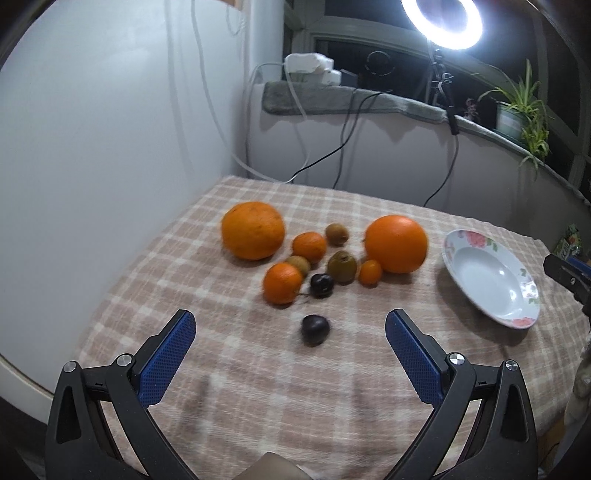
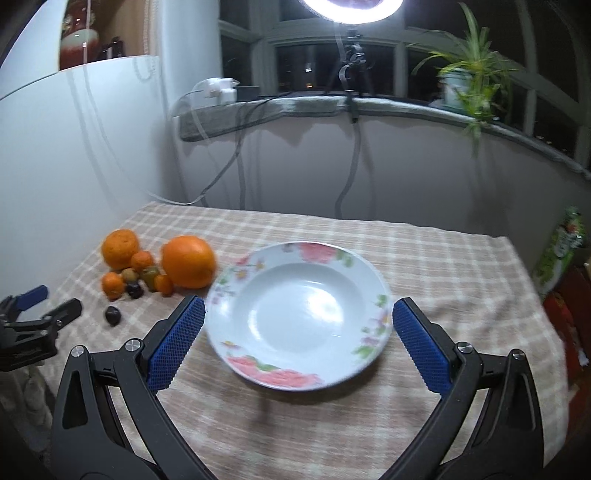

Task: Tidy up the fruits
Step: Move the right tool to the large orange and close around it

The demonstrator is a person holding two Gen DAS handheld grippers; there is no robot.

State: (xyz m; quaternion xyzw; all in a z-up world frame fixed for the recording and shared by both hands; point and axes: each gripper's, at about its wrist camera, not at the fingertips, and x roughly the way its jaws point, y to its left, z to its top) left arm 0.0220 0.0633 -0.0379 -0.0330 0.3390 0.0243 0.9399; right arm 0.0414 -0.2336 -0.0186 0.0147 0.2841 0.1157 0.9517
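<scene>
A cluster of fruit lies on the checked tablecloth (image 1: 236, 369): two big oranges (image 1: 253, 229) (image 1: 396, 243), small mandarins (image 1: 282, 283), kiwis (image 1: 342, 266) and a dark plum (image 1: 321, 285). Another dark plum (image 1: 315, 329) lies alone, nearer, just ahead of my left gripper (image 1: 290, 325), which is open and empty above the cloth. A white floral plate (image 2: 236, 280) is empty and sits right of the fruit; my right gripper (image 2: 298, 314) hovers over its near half, open, its fingers flanking the plate's sides. The fruit cluster (image 2: 188, 261) shows left in the right wrist view.
A white wall panel (image 1: 110, 129) borders the table's left side. Behind it run a ledge with cables, a power adapter (image 1: 306, 62), a ring light (image 1: 443, 22) and potted plants (image 2: 469, 77). Coloured packages (image 2: 561, 251) stand off the table's right edge.
</scene>
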